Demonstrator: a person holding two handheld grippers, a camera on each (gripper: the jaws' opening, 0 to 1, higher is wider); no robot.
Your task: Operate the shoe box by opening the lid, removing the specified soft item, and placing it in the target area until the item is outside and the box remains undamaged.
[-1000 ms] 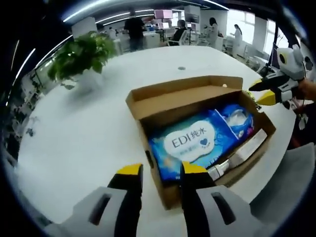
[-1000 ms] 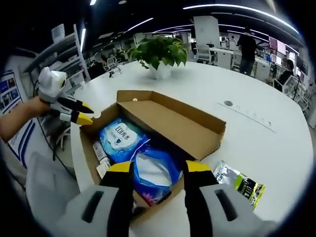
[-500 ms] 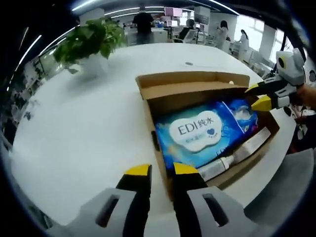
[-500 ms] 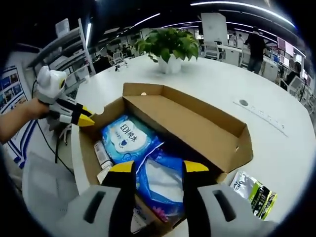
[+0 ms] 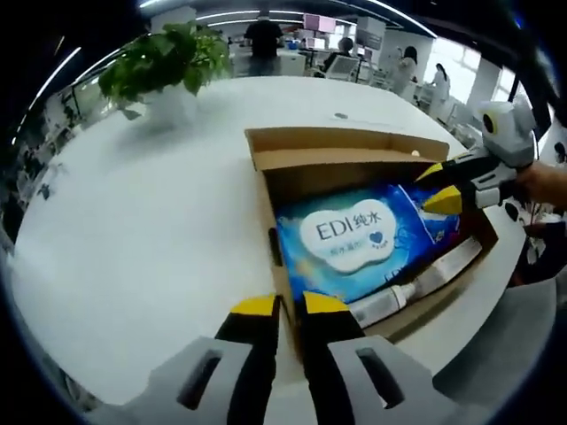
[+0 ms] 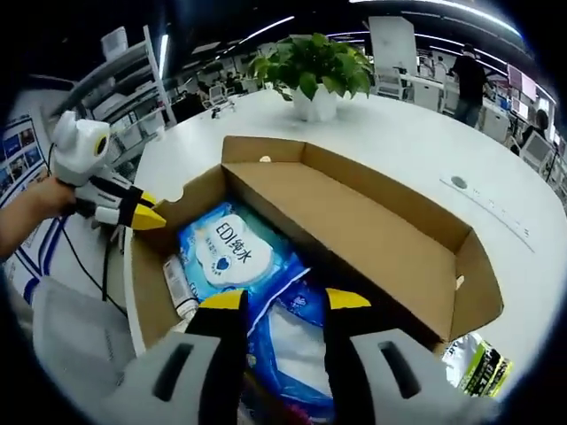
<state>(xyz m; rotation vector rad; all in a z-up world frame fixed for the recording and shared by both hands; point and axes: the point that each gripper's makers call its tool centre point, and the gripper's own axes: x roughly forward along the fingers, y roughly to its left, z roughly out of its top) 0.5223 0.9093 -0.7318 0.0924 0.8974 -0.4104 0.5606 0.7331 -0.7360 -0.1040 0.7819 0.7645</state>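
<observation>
In the left gripper view, a brown shoe box sits open on a big white table. Its lid stands up at the far side. Inside lies a blue pack of wipes with a white label. Next to it, along the near wall, lies a white tube. The left gripper is at the bottom, right at the near corner of the box. Its yellow tips sit close together with just a thin gap, and they hold nothing. The right gripper comes in from the right, over the far end of the box. A green plant in a white pot stands far back on the table.

In the right gripper view, the right gripper is open over a blue bag inside the box. The wipes lie just past it. The left gripper sits at the left end of the box. A small green and black packet lies on the table outside the box.
</observation>
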